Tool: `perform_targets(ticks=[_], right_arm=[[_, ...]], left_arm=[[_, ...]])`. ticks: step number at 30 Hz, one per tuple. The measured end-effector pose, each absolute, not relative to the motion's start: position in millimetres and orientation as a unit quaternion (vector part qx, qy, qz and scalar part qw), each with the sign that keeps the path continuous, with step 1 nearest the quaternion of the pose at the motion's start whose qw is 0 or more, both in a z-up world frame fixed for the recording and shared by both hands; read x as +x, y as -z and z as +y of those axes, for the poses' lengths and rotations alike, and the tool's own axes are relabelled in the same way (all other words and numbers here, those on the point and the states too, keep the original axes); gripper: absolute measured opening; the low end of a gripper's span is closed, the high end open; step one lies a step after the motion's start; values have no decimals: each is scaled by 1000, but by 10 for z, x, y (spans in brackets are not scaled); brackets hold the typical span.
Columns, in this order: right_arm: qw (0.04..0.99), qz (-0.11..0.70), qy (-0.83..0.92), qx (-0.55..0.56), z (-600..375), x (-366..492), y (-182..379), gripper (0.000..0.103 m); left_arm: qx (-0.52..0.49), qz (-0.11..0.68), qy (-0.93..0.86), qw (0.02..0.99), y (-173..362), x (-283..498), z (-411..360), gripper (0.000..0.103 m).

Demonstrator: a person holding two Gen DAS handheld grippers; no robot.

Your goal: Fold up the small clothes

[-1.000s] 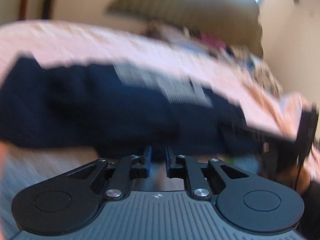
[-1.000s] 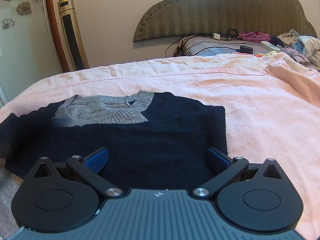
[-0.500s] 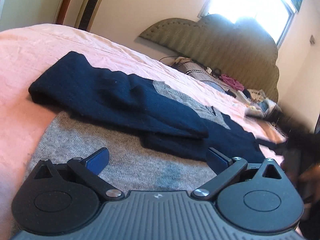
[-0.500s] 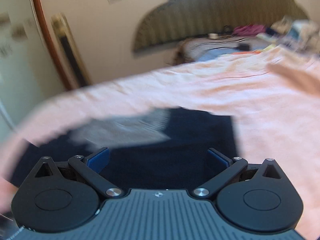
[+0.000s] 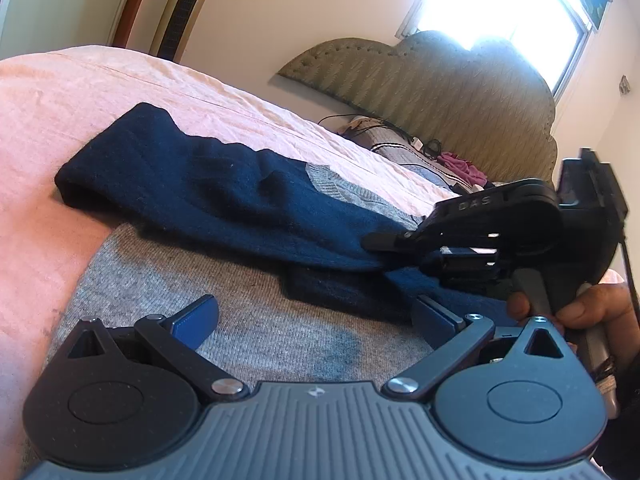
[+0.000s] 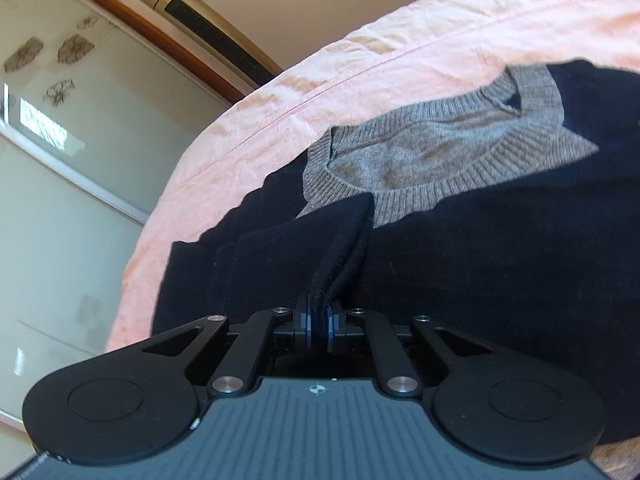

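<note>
The right tongs [image 6: 319, 322] were wide open before — now they are closing, pinching the dark sweater [image 6: 500, 248]. The left tongs [image 5: 316, 314] opened wide.

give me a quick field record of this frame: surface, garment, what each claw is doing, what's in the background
surface: bed with pink sheet
garment: navy sweater with grey collar, sleeve folded across the body, grey part nearest the left claw
left claw: wide open, nothing between its fingers, over the grey part of the sweater
right claw: closing, a bunch of navy fabric pinched between its pads
hand: holds the right claw's handle
background: olive headboard, bright window, clutter by the headboard
</note>
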State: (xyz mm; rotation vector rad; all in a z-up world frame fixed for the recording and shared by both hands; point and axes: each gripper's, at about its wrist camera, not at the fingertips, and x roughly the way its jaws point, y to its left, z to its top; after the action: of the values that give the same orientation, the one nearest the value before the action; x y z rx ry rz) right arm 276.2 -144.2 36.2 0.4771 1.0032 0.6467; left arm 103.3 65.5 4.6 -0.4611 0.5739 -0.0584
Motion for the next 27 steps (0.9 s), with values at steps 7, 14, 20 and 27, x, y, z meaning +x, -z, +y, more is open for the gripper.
perform_targets(ticks=[7,14,20,27], right_arm=[[842,418,-266,214,-2285,2720,-723,14],[864,416,-175,223,-3255,2588,-555,14],[858,416,-173,245,-3254,2591,-300,28],[886,328,-154,290,-3291,2455,-508,60]], left_arm=[[-228,280,29,932,-45,1023,666,103],[-228,279,29,932,-35,1015,679,103],[-225,280,28,933,-48,1005,668,103],[-222,281,26,933,-57,1012,644,103]])
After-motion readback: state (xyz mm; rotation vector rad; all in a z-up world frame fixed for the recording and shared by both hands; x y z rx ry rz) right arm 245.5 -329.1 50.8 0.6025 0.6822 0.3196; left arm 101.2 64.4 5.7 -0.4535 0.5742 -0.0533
